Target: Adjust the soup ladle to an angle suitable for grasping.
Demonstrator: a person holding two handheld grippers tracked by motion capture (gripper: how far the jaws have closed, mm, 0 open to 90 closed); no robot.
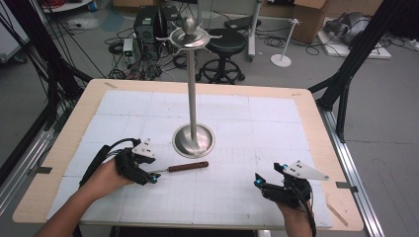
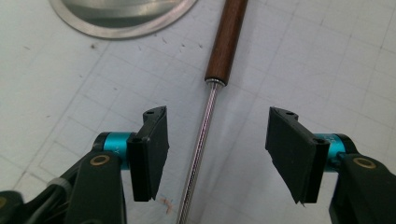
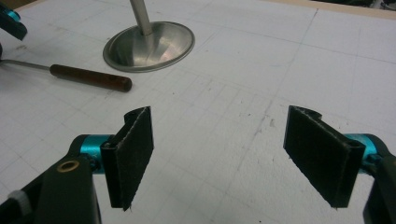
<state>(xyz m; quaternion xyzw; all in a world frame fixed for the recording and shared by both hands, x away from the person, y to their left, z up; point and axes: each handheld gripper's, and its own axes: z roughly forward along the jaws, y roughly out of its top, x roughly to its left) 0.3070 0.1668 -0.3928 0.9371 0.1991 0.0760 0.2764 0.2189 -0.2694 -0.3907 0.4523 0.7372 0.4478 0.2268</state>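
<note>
The right claw (image 3: 219, 156) is seen wide open over the white table (image 3: 261, 70). A brown-handled tool (image 3: 88, 77) is laid at ten o'clock, just beside a shiny round stand base (image 3: 166, 44) at eleven o'clock.

Overhead view, two close gripper views

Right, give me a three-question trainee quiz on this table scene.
1. True or false: the left claw has its pads pressed on the metal shaft of the wooden-handled tool.
2. What stands in the middle of the table? A) a tall metal stand B) a bowl C) a bottle
3. Fill in: the right claw is open over bare ____.

Key:
1. False; the shaft lies between the open jaws, untouched.
2. A
3. table
</note>
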